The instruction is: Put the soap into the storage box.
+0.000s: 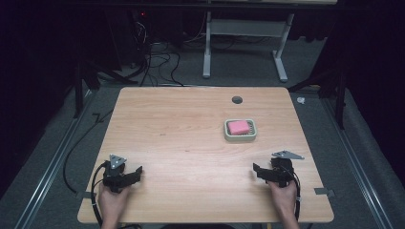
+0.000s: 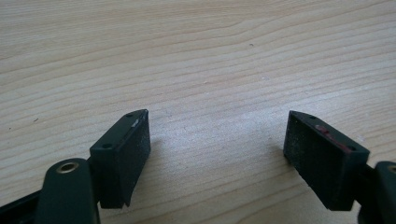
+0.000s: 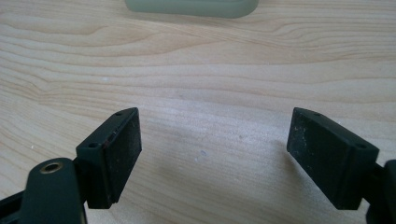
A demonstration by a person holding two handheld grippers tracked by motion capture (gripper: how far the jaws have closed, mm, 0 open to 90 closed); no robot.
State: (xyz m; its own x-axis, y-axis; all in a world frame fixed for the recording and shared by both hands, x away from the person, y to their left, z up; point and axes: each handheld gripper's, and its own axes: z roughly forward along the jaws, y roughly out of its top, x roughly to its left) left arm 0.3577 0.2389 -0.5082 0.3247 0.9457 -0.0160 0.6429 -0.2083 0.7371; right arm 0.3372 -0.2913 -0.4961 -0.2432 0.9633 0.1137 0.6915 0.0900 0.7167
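Pale wooden table (image 1: pixel 191 143) with a pink rectangular soap bar (image 1: pixel 238 127) lying in a light green ridged dish (image 1: pixel 240 137) toward its far right.
The left tool (image 1: pixel 136 172) and right tool (image 1: pixel 258 171) rest near the front corners, each hand-held, jaws spread wide and empty, well apart from the dish.

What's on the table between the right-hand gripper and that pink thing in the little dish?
Nothing: bare wood runs from the right gripper to the dish, in the high view.
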